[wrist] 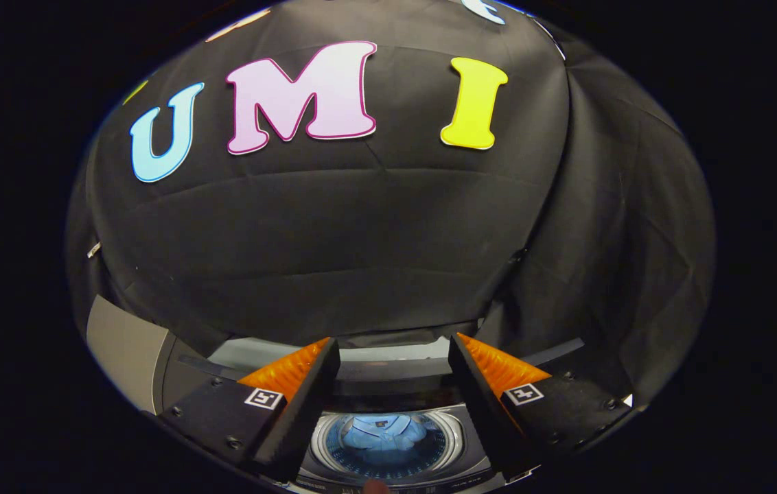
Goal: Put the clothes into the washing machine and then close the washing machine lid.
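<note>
Black cloth wall (pixel 361 233) hangs beyond the washing machine (pixel 388 473); blue clothes (pixel 383 433) lie in its drum below the open, empty fingers (pixel 394 374).

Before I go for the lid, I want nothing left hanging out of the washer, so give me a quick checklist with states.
1. Clothes in the drum: ok, a blue garment lies inside the washing machine, between the fingers.
2. Fabric over the drum rim: ok as far as the fingers leave it in sight.
3. Jaws free: ok, the gripper is open and holds nothing.
4. Lid raised behind the drum: ok, the lid stands up beyond the fingers.
5. Lid fully open and free to swing: cannot tell.
</note>
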